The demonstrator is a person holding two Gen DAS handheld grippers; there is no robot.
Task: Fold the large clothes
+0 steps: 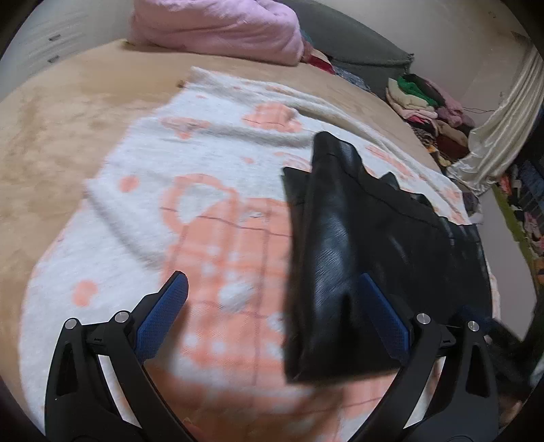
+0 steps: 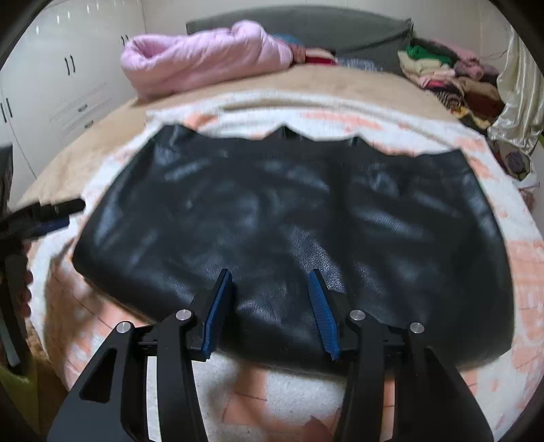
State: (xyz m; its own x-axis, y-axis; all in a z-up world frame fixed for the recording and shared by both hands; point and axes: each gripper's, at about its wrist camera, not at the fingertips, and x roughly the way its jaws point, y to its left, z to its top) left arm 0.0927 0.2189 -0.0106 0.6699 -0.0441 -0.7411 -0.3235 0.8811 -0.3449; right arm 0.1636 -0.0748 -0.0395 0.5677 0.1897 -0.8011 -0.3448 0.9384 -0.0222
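Observation:
A black leather garment (image 2: pixel 289 217) lies spread flat on a white and orange blanket (image 2: pixel 289 391) on the bed. My right gripper (image 2: pixel 270 272) hovers over its near hem, jaws partly apart, with the leather beneath and between the blue pads (image 2: pixel 217 312), which do not press on it. In the left wrist view the garment (image 1: pixel 340 244) shows as a narrow folded end. My left gripper (image 1: pixel 272 277) stands wide open there. Its right pad (image 1: pixel 384 316) is against the garment's edge and its left pad is over bare blanket (image 1: pixel 142 156). The left gripper (image 2: pixel 44 210) also shows at the far left of the right wrist view.
A rolled pink quilt (image 2: pixel 204 57) lies at the head of the bed by the grey headboard (image 2: pixel 340 27). A pile of mixed clothes (image 2: pixel 448 74) and a pale curtain (image 2: pixel 520 102) are at the right. White wardrobe doors (image 2: pixel 68 78) stand at the left.

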